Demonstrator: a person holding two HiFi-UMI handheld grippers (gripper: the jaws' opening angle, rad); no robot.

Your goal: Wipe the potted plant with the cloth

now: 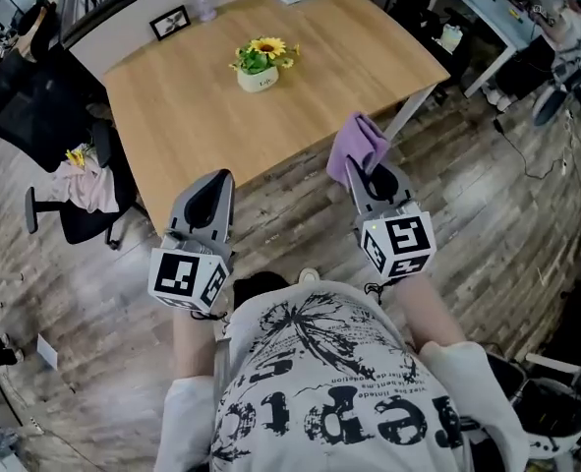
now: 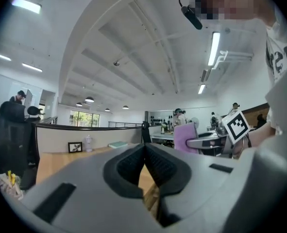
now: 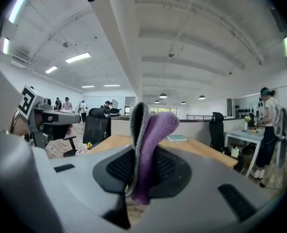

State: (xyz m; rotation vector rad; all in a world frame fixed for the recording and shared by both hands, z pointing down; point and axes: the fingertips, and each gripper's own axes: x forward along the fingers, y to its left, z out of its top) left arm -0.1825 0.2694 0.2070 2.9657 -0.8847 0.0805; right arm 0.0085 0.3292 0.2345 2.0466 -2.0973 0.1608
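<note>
Toward the far edge of the desk (image 1: 172,126) sits the plant (image 1: 260,63); short of the near edge our right gripper (image 1: 361,170) clamps the cloth (image 1: 357,144), our left gripper (image 1: 227,176) closed, empty. We should reach in and wipe lightly, never tipping it.

Open room is found over the near part of the table (image 1: 197,131). The way farther in is blocked by the potted plant (image 1: 261,65) and a picture frame (image 1: 169,22).

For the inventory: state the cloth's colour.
Purple cloth, grey backing; clearest in the right gripper view.
</note>
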